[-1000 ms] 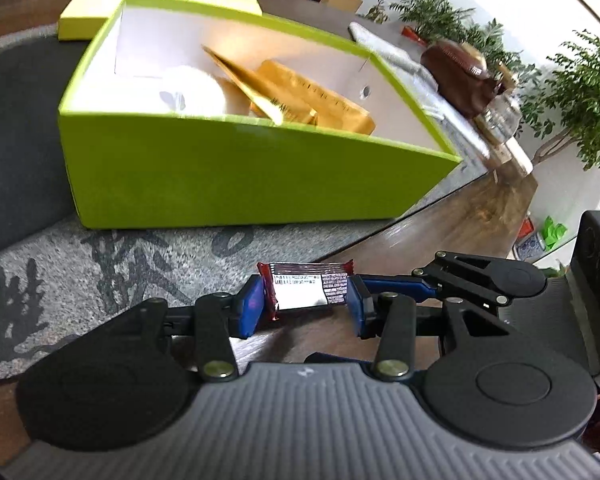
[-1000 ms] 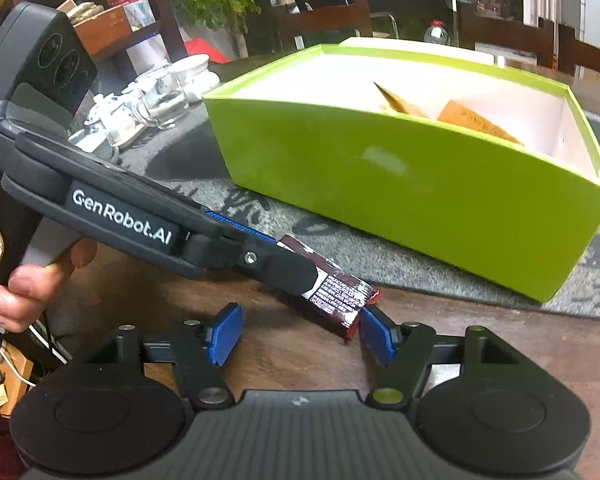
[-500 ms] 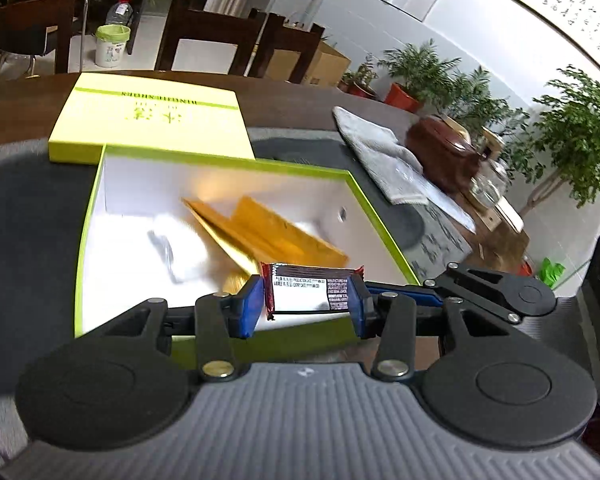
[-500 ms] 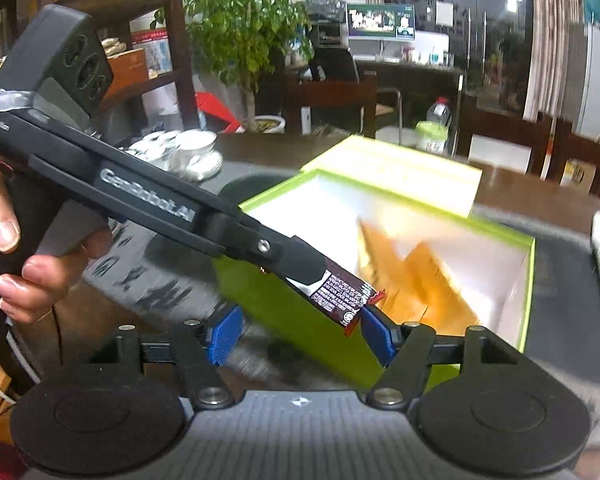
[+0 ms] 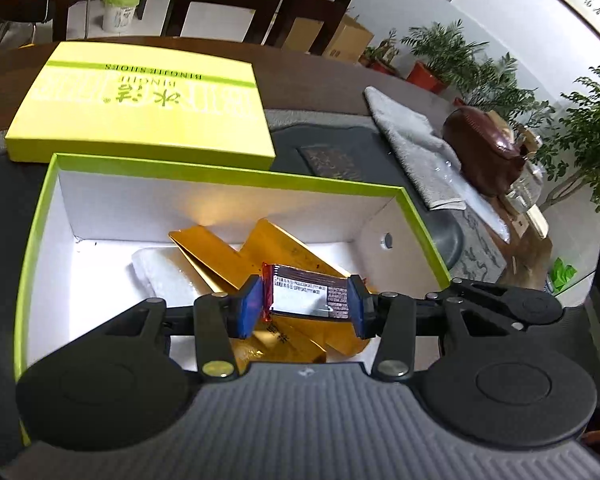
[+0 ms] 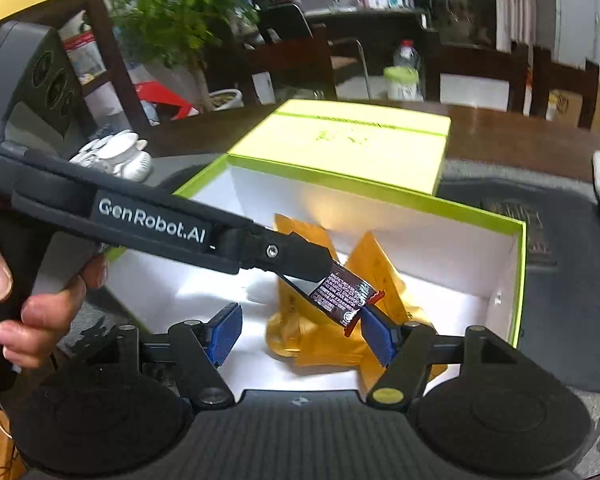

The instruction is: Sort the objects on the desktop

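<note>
A: So, the left gripper (image 5: 306, 306) has its blue pads pressed on both ends of the dark snack bar (image 5: 308, 294), and it hangs over the open green shoe box (image 5: 40, 216), above the gold packets (image 5: 224, 256).

B: Then I'd lower it a little before letting go, so the bar lands flat beside the white pouch (image 5: 160, 276) and doesn't bounce off the foil. Part the pads evenly, then pull straight back over the near wall.

A: And the right gripper (image 6: 300, 334)?

B: Jaws half apart with nothing between them, low over the box; the bar's tip only crosses in front of its right pad. Keep it clear.

A: Anything unclear?

B: The box's near wall is hidden behind the gripper bodies, and the lid (image 5: 140, 100) covers the table behind it.
</note>
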Demonstrator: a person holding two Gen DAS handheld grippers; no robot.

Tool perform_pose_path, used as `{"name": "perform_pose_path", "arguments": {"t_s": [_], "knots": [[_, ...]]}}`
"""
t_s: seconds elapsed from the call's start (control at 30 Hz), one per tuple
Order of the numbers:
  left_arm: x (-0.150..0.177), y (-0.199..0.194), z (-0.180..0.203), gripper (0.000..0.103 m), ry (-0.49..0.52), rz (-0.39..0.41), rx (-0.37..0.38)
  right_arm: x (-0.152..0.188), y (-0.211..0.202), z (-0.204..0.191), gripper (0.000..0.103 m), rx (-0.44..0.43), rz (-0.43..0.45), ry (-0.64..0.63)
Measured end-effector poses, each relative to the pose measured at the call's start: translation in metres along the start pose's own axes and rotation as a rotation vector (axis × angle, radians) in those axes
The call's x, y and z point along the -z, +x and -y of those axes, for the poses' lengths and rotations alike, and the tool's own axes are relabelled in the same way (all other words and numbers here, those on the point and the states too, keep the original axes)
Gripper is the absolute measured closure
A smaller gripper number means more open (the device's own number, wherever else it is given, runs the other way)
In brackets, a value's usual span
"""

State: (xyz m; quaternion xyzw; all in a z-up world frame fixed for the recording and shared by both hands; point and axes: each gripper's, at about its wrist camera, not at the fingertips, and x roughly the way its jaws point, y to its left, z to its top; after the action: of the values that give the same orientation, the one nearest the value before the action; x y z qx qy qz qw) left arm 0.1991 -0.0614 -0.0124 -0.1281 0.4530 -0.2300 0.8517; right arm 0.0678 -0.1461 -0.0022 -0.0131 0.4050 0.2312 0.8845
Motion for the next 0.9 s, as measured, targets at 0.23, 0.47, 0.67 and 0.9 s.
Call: {"name": "perform_pose_path", "arguments": {"t_s": [0.23,0.47,0.67,0.9], "knots": [[0.001,0.001,-0.005,0.047,-0.001,-0.003,-0.033,0.001,0.006,0.009,0.034,0.009,-0.018,0.016],[0.006,-0.023,0.002,0.036,0.033,0.044,-0.080,0.001,0.004,0.007,0.028,0.022,-0.005,0.012],[0.016,-0.061,0.011,0.027,0.061,0.128,-0.118,0.001,-0.008,0.000,0.023,0.040,0.022,0.000],[0.043,-0.109,0.020,0.013,0.087,0.227,-0.170,0.008,-0.033,-0.015,0.017,0.064,0.083,-0.017]]}}
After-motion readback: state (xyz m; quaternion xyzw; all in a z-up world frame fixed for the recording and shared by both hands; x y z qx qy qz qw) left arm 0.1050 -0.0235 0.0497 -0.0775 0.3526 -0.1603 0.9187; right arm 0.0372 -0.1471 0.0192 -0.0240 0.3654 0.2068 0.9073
